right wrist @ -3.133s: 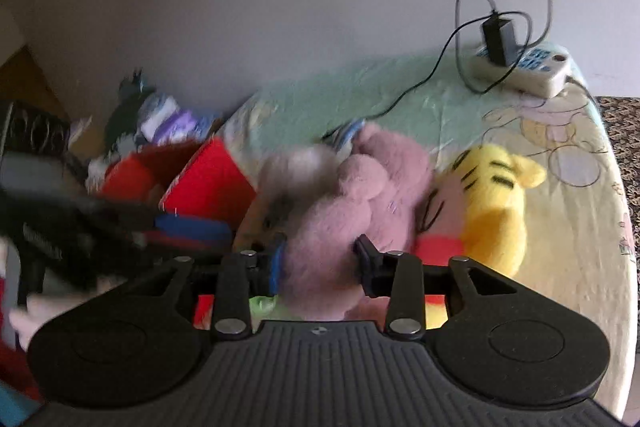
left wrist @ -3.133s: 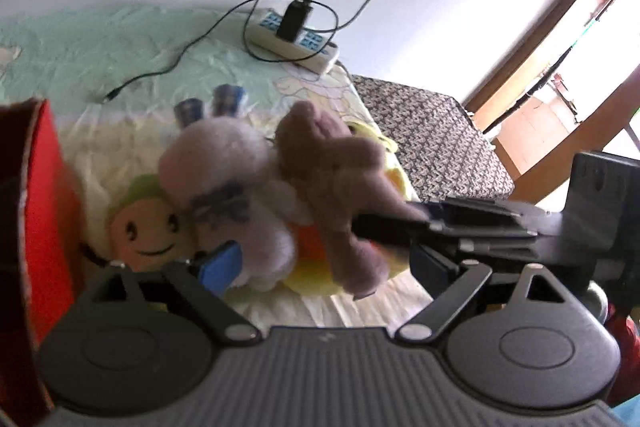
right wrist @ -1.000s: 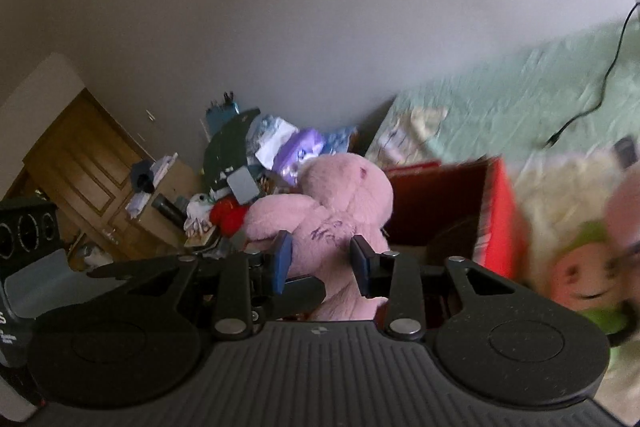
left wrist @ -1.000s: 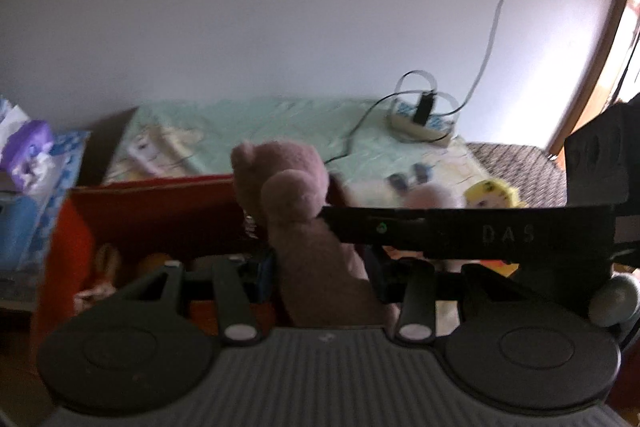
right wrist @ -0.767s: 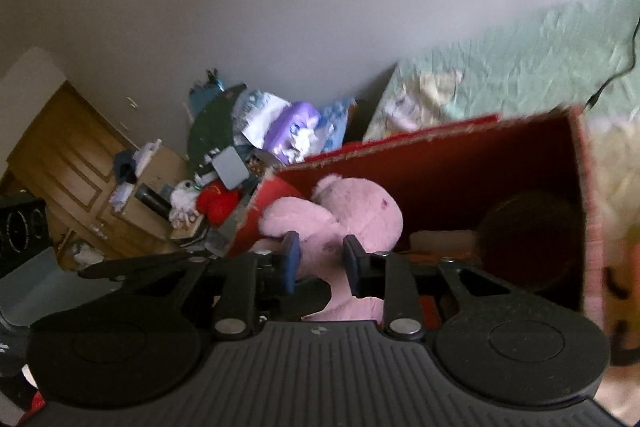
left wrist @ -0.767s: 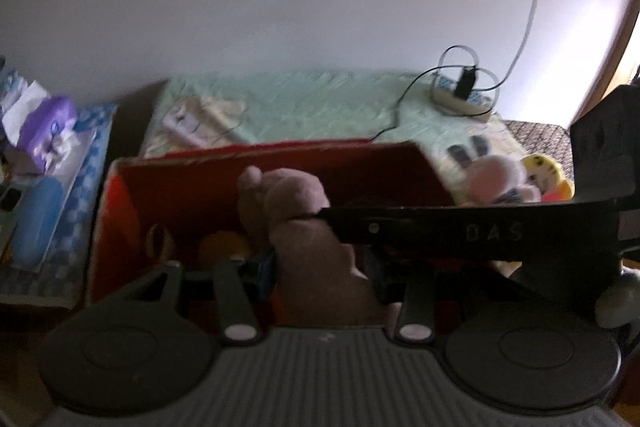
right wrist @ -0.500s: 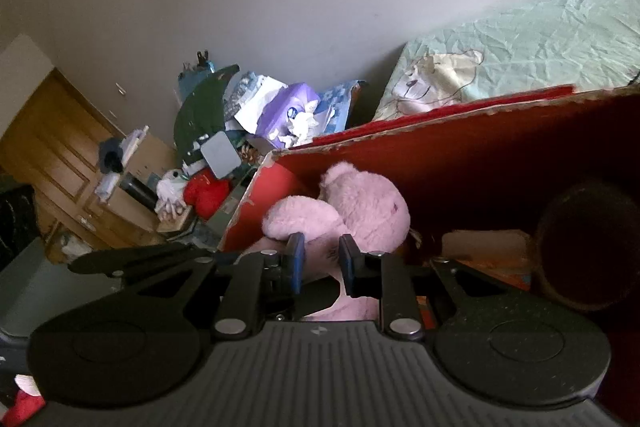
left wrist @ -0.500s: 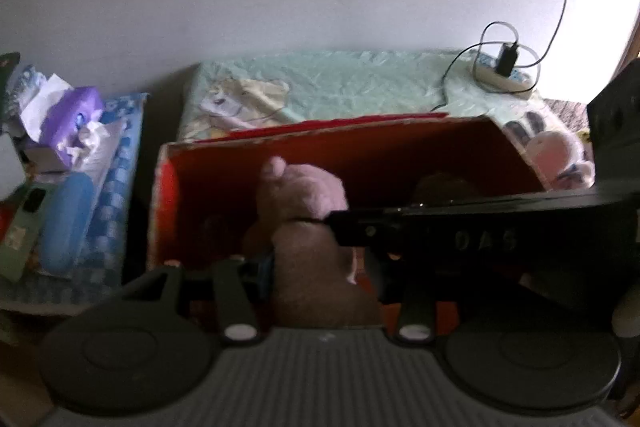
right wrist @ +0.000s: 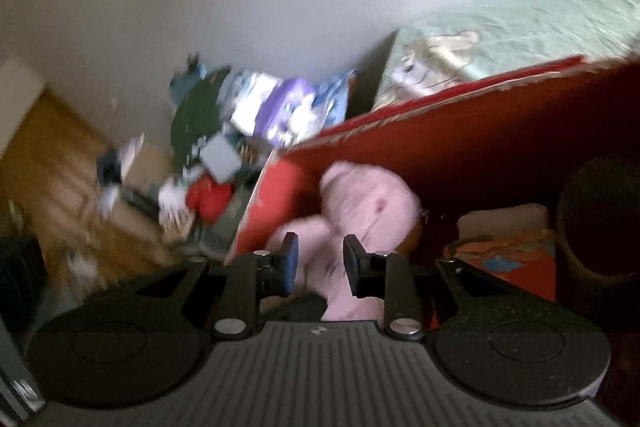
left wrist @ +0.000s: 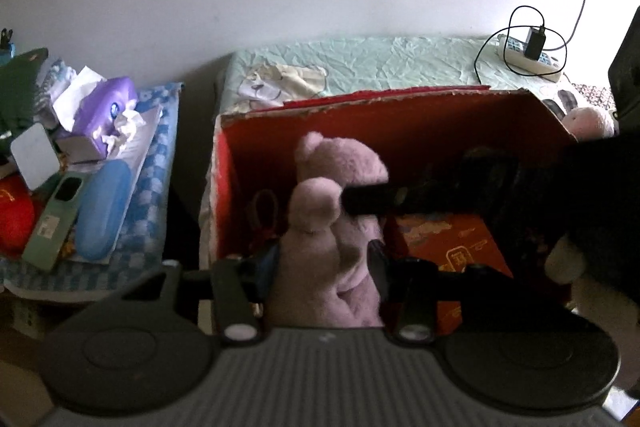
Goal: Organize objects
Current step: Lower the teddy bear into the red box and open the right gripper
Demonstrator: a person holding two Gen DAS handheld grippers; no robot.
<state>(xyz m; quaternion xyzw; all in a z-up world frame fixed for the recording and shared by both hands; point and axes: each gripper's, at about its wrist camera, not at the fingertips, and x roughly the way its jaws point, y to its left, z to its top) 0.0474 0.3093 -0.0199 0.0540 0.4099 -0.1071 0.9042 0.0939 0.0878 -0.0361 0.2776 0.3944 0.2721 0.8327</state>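
Observation:
A pink plush bear (left wrist: 332,227) hangs inside the red cardboard box (left wrist: 400,115), at its left end. My left gripper (left wrist: 320,267) is shut on the bear's lower body. My right gripper (right wrist: 318,259) is shut on the same bear (right wrist: 368,203), and one of its fingers (left wrist: 368,201) crosses in front of the bear's head in the left wrist view. The red box (right wrist: 460,143) fills the right of the right wrist view. An orange printed packet (left wrist: 452,247) lies on the box floor.
A low stand on the left holds a purple tissue pack (left wrist: 104,107), a blue case (left wrist: 100,211) and a phone (left wrist: 52,219). A bed with a green sheet (left wrist: 380,63) lies behind the box. A power strip (left wrist: 528,57) and another plush toy (left wrist: 588,121) lie at the right.
Both grippers carried the pink bear from the bed over to the red box and lowered it inside. In the last half second the right gripper's fingers have spread slightly and its view is blurred by motion.

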